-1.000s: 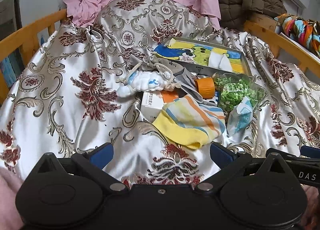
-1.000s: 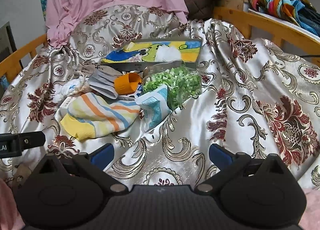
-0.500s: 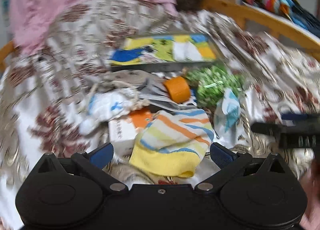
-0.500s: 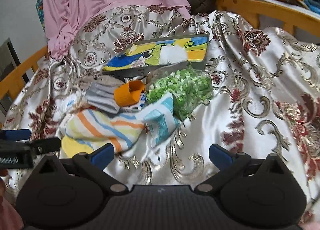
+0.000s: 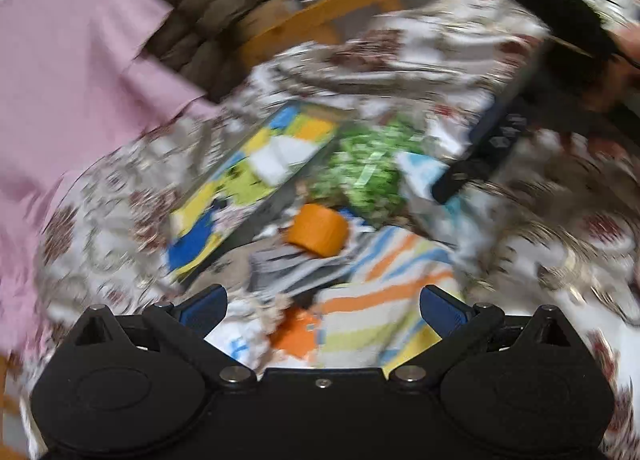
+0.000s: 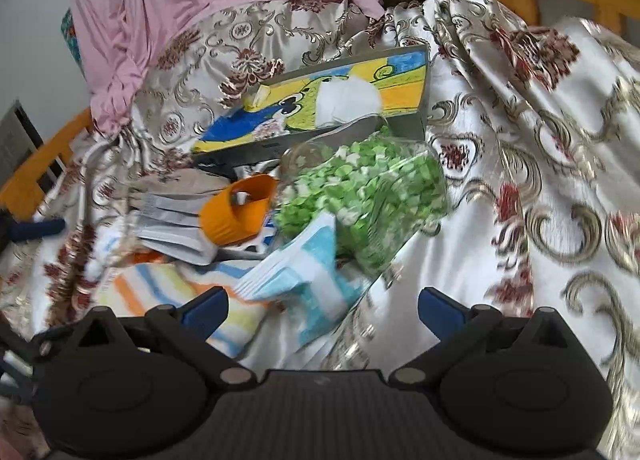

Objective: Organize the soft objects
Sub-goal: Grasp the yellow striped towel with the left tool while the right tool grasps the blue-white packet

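Left gripper (image 5: pixel 322 306) held spread wide, nothing gripped, above striped sock (image 5: pixel 384 308). Right gripper (image 6: pixel 322 306) likewise spread, empty, over blue mask (image 6: pixel 308 280). Sock lies on cloth (image 6: pixel 520 163) beside orange cup (image 6: pixel 236 215). Left view blurred.

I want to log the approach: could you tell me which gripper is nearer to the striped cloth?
Left. The left gripper is open with the striped cloth lying between its fingers. The right gripper is open over the blue packet, with the cloth off to its left.
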`<state>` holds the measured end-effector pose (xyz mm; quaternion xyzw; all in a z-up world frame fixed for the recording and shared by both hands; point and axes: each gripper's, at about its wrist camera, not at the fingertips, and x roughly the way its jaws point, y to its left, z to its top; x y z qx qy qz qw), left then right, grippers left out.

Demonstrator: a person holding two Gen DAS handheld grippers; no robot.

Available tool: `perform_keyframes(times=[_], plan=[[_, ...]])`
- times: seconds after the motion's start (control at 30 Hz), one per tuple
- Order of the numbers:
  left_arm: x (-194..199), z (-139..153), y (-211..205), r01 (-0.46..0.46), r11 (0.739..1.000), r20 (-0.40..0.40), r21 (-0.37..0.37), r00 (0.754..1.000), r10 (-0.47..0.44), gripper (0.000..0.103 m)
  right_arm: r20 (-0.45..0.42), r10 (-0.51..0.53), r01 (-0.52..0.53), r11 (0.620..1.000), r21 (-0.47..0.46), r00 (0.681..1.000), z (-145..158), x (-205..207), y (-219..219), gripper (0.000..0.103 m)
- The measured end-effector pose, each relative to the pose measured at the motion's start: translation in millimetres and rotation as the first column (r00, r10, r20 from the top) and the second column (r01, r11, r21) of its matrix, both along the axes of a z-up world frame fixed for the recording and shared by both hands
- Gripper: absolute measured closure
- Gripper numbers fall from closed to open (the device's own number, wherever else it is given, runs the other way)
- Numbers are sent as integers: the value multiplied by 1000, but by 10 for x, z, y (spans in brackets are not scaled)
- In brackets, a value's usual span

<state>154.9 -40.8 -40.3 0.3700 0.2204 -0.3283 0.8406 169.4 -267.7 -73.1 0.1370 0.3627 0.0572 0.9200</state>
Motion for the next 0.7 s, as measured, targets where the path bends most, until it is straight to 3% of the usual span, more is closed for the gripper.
perform_keyframes(times=[0.1, 0.3, 0.5, 0.6, 0.7], plan=[[14, -37, -21, 48, 999, -37, -14, 998, -49, 1, -5, 81, -82, 995, -57, 997, -44, 92, 65, 0], [186, -163, -85, 74, 997, -90, -2, 993, -74, 11, -25, 145, -146, 989, -30, 989, -83, 113, 154, 1], [293, -251, -108, 106, 994, -178, -36, 978, -111, 25, -28, 131, -132, 990, -51, 991, -155, 183, 168, 16], [248, -294, -172, 139, 990, -174, -7, 975, -138, 36, 1, 123, -123, 989, -88, 992, -148, 181, 202, 26], [287, -336, -184, 112, 993, -190, 23, 976, -106, 46, 26, 136, -131, 982, -136, 990, -135, 154, 250, 31]])
